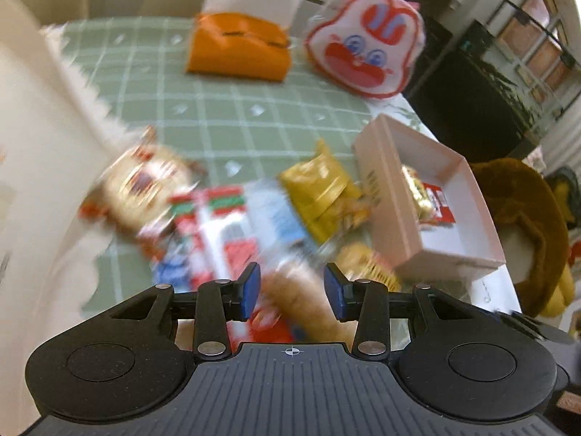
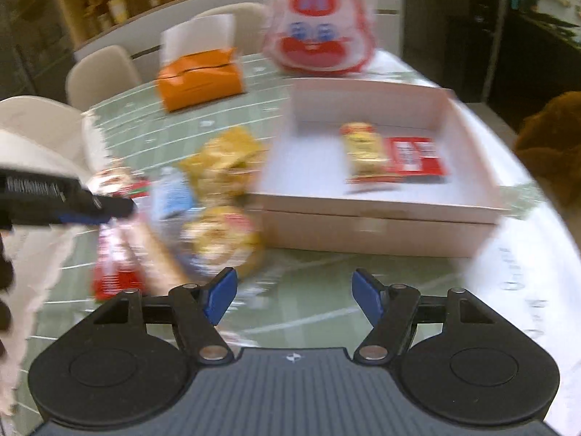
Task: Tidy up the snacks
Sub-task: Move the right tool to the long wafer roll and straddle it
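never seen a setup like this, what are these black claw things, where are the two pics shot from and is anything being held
They are two hand-held grippers a person carries, each with a camera looking along its blue-padded fingers. One picture is from the left gripper, the other from the right gripper. On the green checked tablecloth lie loose snack packets, an orange tissue box, a rabbit-face bag and a pink box already holding two snacks. Both grippers are open and hold nothing.

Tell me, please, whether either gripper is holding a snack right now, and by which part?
Nothing is held. The left gripper is open above the snack pile, its pads clear of it, and the right gripper is open over the green tablecloth.
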Action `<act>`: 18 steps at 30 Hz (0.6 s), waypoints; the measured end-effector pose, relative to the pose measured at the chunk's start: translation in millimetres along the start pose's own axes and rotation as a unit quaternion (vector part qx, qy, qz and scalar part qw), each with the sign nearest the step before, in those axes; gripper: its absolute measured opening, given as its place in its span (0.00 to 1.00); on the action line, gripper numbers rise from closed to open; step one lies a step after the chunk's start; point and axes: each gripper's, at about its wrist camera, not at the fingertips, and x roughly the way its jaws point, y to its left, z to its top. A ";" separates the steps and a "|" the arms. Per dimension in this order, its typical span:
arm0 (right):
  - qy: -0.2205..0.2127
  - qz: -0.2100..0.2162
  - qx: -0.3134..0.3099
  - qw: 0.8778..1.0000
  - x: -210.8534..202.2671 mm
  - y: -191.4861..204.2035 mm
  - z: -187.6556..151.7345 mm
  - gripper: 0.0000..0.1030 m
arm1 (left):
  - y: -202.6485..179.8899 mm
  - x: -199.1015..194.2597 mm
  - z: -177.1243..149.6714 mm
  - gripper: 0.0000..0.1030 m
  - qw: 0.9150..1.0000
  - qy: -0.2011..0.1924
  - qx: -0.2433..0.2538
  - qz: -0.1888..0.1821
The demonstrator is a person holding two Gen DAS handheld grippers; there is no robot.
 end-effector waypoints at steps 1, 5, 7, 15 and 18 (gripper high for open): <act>0.008 0.011 -0.002 1.000 6.7 11.3 1.7 0.69 | 5.5 -2.2 -5.3 0.42 1.000 0.001 -0.006 -0.002; 0.025 0.015 -0.015 0.999 24.9 43.9 -1.3 0.70 | 18.5 -5.7 -23.9 0.42 1.000 0.014 -0.021 -0.010; 0.021 0.013 -0.014 1.000 26.8 53.9 -0.4 0.70 | 21.9 -6.5 -27.5 0.42 1.000 0.011 -0.015 -0.008; 0.054 -0.003 -0.037 0.998 23.7 80.2 -12.0 0.45 | 23.5 -10.9 -29.2 0.42 0.999 -0.001 -0.005 -0.034; 0.059 -0.005 -0.029 0.998 8.9 77.6 -26.4 0.38 | 17.6 -9.4 -32.1 0.42 0.999 0.004 0.001 -0.049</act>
